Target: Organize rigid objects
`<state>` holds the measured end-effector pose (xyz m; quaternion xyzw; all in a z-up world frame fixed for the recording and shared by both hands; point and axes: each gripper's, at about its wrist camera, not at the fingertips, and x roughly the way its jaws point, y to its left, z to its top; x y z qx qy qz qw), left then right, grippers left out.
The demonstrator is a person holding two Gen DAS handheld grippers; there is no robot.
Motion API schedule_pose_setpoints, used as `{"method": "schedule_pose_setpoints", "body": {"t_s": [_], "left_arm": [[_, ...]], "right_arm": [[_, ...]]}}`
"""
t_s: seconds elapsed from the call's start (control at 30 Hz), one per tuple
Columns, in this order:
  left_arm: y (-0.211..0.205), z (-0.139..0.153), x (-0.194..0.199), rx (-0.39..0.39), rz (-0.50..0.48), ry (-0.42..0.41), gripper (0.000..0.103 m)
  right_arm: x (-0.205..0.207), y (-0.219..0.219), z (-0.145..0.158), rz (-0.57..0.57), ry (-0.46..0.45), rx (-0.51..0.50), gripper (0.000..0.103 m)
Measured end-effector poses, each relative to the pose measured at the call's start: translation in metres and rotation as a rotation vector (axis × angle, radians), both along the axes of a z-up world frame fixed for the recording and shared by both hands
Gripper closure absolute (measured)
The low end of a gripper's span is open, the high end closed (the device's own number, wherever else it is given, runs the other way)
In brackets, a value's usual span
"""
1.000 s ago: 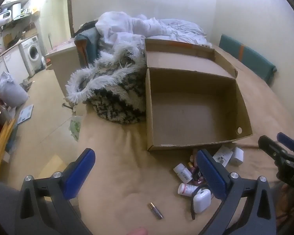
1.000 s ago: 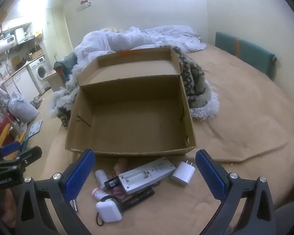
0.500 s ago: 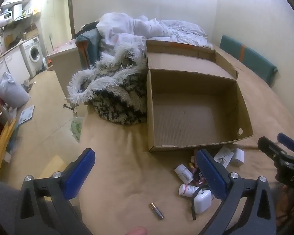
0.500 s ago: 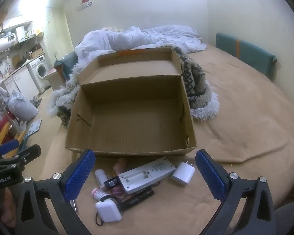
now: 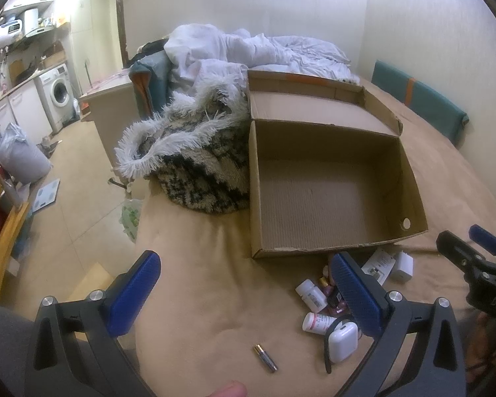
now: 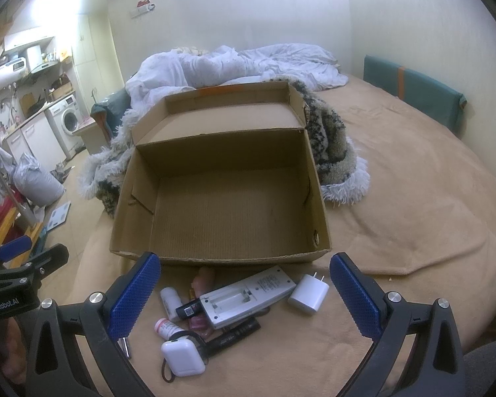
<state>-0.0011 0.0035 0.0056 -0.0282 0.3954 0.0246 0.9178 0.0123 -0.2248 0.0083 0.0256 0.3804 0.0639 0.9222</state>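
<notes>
Cardboard box (image 6: 225, 198) is lying empty; both the right gripper (image 6: 244, 294) and left gripper (image 5: 244, 294) are hovering wide open, holding nothing. Taking the charger (image 6: 308, 294) squarely across its flat sides looks best.

Open cardboard box (image 6: 228, 198) sat empty on the bed. Just before its near wall lay a heap: remote (image 6: 248, 296) with battery bay exposed, white charger (image 6: 309, 294), earbud case (image 6: 183, 357), two pill bottles (image 5: 318, 322). Battery (image 5: 265, 358) lay apart.
</notes>
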Motion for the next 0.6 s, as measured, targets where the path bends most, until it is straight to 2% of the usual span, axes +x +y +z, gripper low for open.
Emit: {"method": "schedule_pose_setpoints", "body": {"t_s": [0.6], "left_arm": [[0.0010, 0.0020, 0.0000, 0.005, -0.001, -0.004, 0.000]], "right_arm": [[-0.0002, 0.0010, 0.0007, -0.002, -0.004, 0.000, 0.000]]}}
